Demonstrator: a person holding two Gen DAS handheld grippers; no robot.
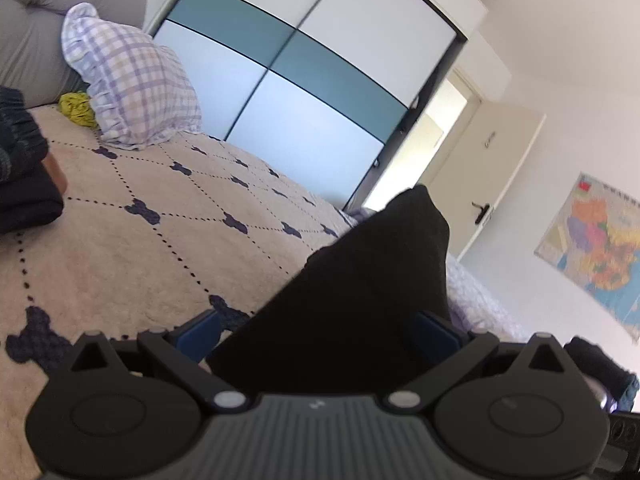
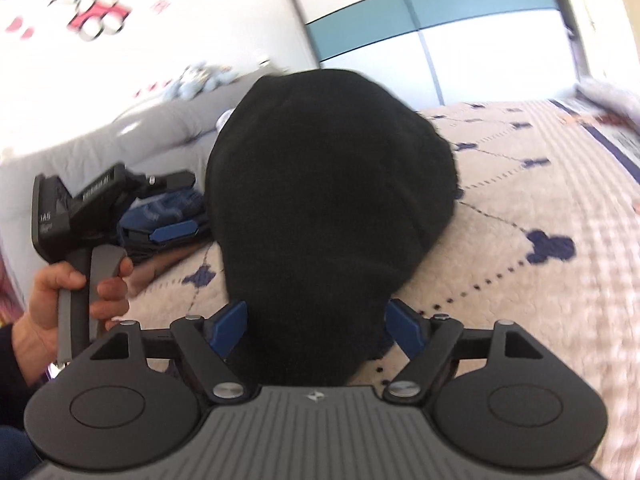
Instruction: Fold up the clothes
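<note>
A black garment (image 1: 360,280) bulges up between the blue pads (image 1: 200,334) of my left gripper (image 1: 318,334), filling the wide gap and touching both. In the right wrist view the same black garment (image 2: 328,184) is bunched between my right gripper's (image 2: 318,320) blue pads (image 2: 232,320), which press its sides, and it hides the fingertips. It is raised over the beige patterned bedspread (image 1: 140,248). My left gripper (image 2: 176,206), held by a hand (image 2: 60,296), sits at the garment's left edge.
A pile of folded dark clothes (image 1: 24,184) lies at the bed's left. A purple plaid pillow (image 1: 132,88) and a yellow-green cloth (image 1: 76,108) rest against the grey headboard (image 1: 36,20). A sliding wardrobe (image 1: 304,92) and a door (image 1: 492,184) stand beyond the bed.
</note>
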